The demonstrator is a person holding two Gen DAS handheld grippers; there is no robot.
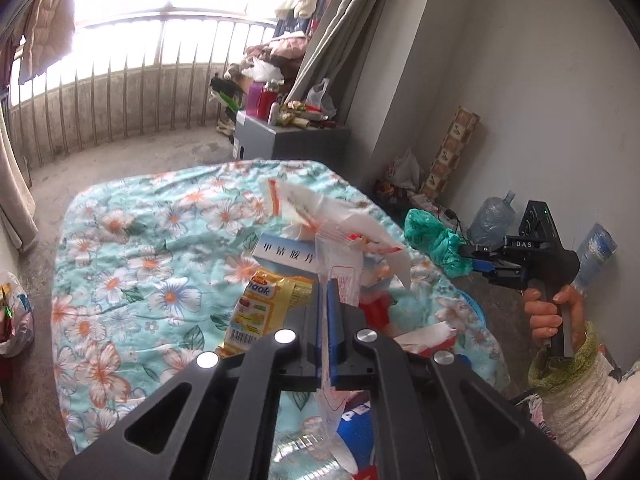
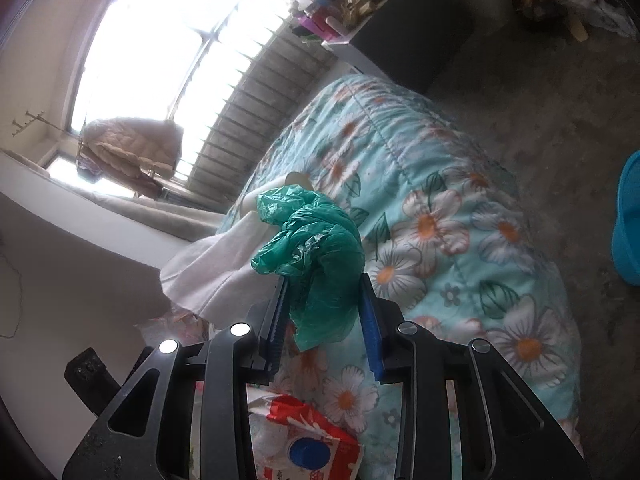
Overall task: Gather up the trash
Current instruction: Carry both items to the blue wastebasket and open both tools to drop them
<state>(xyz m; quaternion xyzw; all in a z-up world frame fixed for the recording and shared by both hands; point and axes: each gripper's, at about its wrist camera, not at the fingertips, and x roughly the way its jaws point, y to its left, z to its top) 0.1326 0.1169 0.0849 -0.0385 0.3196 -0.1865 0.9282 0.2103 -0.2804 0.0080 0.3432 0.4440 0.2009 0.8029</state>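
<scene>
My left gripper (image 1: 325, 280) is shut on a clear plastic zip bag (image 1: 342, 248) with red print, held above a pile of trash on the floral quilt (image 1: 132, 248). The pile holds a white medicine box (image 1: 286, 255), a yellow snack packet (image 1: 266, 308) and red and white wrappers (image 1: 424, 334). My right gripper (image 2: 324, 284) holds a crumpled green plastic bag (image 2: 316, 248) between its blue pads, off the quilt's right side. The green bag also shows in the left wrist view (image 1: 434, 240). A red and white wrapper (image 2: 308, 436) lies below the right gripper.
A grey cabinet (image 1: 280, 140) with bottles and clutter stands beyond the quilt, by a balcony railing (image 1: 120, 92). Water bottles (image 1: 492, 220) and bags sit along the right wall. A blue basin (image 2: 628, 220) is on the floor. A white cloth (image 2: 224, 264) hangs left.
</scene>
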